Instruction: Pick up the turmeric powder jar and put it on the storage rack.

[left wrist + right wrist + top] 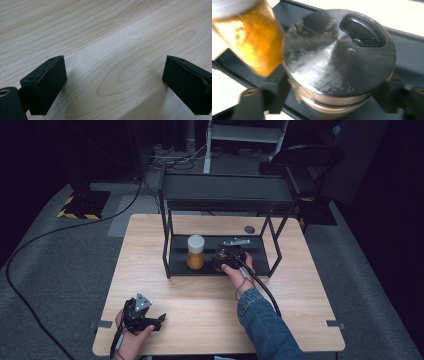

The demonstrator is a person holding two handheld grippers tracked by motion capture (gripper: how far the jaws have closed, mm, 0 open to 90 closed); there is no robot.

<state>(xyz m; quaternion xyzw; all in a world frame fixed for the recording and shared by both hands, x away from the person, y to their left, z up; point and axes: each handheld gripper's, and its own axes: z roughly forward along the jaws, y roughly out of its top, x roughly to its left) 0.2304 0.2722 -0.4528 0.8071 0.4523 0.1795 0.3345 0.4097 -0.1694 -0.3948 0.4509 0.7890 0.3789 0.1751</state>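
Standing on rack shelf (260, 260) | orange-filled jar (195, 252) | black-lidded jar (339, 57)

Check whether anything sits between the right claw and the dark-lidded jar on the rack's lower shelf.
Nothing does: the right claw already straddles the dark-lidded jar on the lower shelf, one jaw on each side. The orange jar stands close beside it, not in between.

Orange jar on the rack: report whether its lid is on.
On. The orange jar stands upright on the rack's lower shelf, white lid capping it.
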